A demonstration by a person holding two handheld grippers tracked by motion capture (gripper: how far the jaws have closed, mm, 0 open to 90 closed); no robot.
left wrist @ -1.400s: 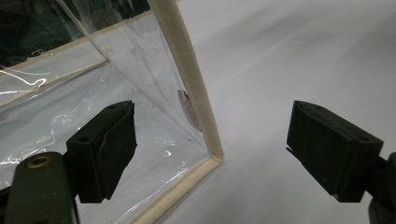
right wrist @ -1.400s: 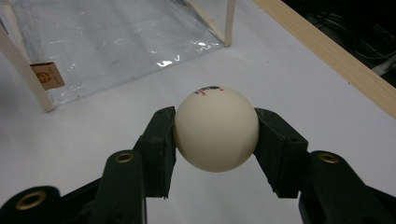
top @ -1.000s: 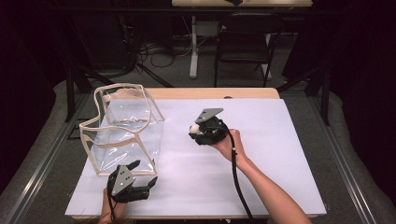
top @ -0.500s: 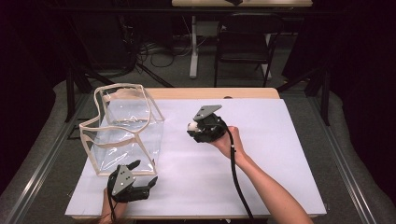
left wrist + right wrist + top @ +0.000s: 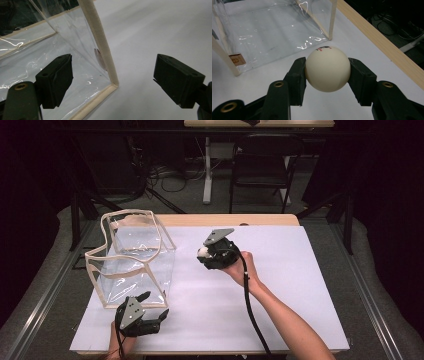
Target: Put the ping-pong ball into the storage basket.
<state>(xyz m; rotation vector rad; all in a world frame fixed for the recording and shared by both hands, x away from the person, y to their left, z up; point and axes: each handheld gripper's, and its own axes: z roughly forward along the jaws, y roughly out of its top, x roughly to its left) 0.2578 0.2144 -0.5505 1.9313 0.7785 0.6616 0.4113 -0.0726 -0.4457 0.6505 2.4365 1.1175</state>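
Observation:
A clear plastic bag (image 5: 132, 262) with cream trim stands open on the white table cover at the left. My right gripper (image 5: 206, 254) is held above the middle of the table, just right of the bag, shut on a white ball (image 5: 327, 68) with small red and black print on top. The ball (image 5: 202, 252) peeks out at the gripper's left tip. My left gripper (image 5: 152, 306) sits near the table's front edge by the bag's near corner, open. Its jaws straddle the bag's cream corner seam (image 5: 100, 45) without touching it.
The white cover (image 5: 300, 280) lies over a wooden table whose far edge (image 5: 240, 220) shows behind it. A black chair (image 5: 262, 165) and cables stand on the floor beyond. A small label (image 5: 237, 60) is on the bag's side.
The right gripper with the ball has shifted slightly toward the bag. The left gripper has stayed in place.

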